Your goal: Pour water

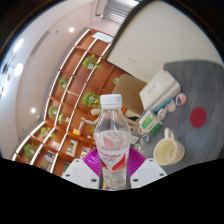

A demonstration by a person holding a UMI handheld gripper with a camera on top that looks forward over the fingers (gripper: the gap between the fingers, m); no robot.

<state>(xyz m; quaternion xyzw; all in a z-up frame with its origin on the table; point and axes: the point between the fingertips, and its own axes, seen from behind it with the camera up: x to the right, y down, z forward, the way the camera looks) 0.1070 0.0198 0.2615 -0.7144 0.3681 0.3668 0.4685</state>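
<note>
Behind everything stands one long shelf unit [75, 100] with plants. On the one table [195, 100] you have one cup [169, 151], standing well to the side of your claw [113, 166]. The claw pinches one water bottle [112, 140], and its white cap seems closed, so tilting now pours nothing; a careless swing can also miss the cup.

Water bottle [112, 140] in tongs [113, 168], cup [168, 151] beside.

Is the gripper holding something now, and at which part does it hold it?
Yes: the gripper holds the clear water bottle, white cap on, by its lower body.
</note>
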